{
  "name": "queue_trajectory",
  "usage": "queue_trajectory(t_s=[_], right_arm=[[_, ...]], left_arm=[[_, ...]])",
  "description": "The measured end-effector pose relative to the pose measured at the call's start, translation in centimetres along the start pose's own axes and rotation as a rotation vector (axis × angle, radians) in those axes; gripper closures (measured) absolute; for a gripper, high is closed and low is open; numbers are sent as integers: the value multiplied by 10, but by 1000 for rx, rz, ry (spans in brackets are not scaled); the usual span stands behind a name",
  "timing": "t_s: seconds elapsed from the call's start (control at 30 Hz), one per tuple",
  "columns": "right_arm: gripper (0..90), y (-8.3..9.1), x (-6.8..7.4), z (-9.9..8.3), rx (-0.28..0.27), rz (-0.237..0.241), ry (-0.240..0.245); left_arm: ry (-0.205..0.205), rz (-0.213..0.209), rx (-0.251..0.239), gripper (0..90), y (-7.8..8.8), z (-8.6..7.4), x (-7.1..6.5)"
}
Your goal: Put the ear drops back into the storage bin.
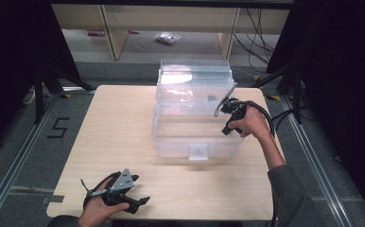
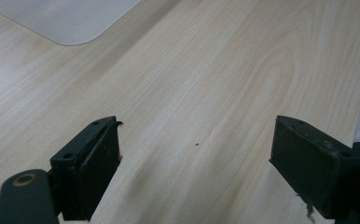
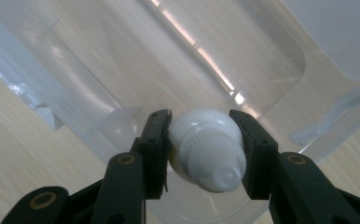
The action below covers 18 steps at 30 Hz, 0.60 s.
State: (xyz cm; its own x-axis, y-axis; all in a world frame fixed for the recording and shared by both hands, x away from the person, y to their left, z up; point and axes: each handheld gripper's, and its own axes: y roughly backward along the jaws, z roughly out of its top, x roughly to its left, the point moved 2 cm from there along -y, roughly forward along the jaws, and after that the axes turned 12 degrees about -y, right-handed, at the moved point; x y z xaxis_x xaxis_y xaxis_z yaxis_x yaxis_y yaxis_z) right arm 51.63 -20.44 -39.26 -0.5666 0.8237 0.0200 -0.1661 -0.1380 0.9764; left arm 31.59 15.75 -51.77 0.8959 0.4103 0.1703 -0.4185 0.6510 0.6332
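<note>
Two black jaws of the right gripper (image 3: 201, 149) pinch a small white plastic bulb-shaped bottle (image 3: 206, 149) above the clear plastic storage bin (image 1: 171, 142), likely for dropping in; the left gripper (image 2: 197, 163) rests spread and empty over the pale wooden table (image 1: 114, 132).

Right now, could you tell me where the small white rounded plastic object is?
The small white rounded plastic object sits clamped between the right gripper jaws, held above the open clear plastic storage box at its right side.

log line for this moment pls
right gripper: shut on white bulb, over open clear bin | left gripper: open, idle above table near front edge
</note>
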Motion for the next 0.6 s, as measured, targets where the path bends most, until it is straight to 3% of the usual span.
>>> queue_trajectory(t_s=[0.1, 0.13, 0.17, 0.2, 0.23, 0.27, 0.3, 0.33, 0.37, 0.4, 0.43, 0.47, 0.6], right_arm=[[600, -5, -1, 3, 11, -3, 0], [600, -7, -2, 3, 12, -4, 2], [600, -8, -1, 4, 27, -8, -27], [600, -11, -3, 5, 21, -14, -1], [600, -12, -2, 5, 43, -16, -38], [600, -14, -3, 6, 50, -20, -33], [600, -16, -4, 6, 48, -23, -30], [600, -18, -5, 6, 45, -24, -22], [600, -19, -4, 6, 51, -13, -38], [600, -20, -3, 6, 67, -13, -61], [600, -23, -4, 6, 63, -9, -39], [600, -24, -4, 6, 72, -19, -58], [600, -32, -4, 6, 88, -27, -69]], left_arm=[[-29, 3, 25, 151, 2, -1, 2], [-29, 3, 25, 151, 2, -1, 2], [-29, 3, 25, 151, 2, 0, 2], [-29, 3, 24, 151, 2, 0, 2], [-23, 2, 20, 151, 1, 0, 2], [0, 0, 0, 151, 0, 0, 0], [0, -1, 0, 151, 0, 0, 0], [-27, 2, 24, 151, 2, -1, 2], [-29, 2, 24, 151, 2, 0, 2], [-29, 2, 25, 151, 2, 0, 2], [-28, 1, 24, 151, 2, 0, 2], [-2, -1, 1, 151, 0, 0, 0], [-16, -4, 14, 151, 1, 0, 1]])
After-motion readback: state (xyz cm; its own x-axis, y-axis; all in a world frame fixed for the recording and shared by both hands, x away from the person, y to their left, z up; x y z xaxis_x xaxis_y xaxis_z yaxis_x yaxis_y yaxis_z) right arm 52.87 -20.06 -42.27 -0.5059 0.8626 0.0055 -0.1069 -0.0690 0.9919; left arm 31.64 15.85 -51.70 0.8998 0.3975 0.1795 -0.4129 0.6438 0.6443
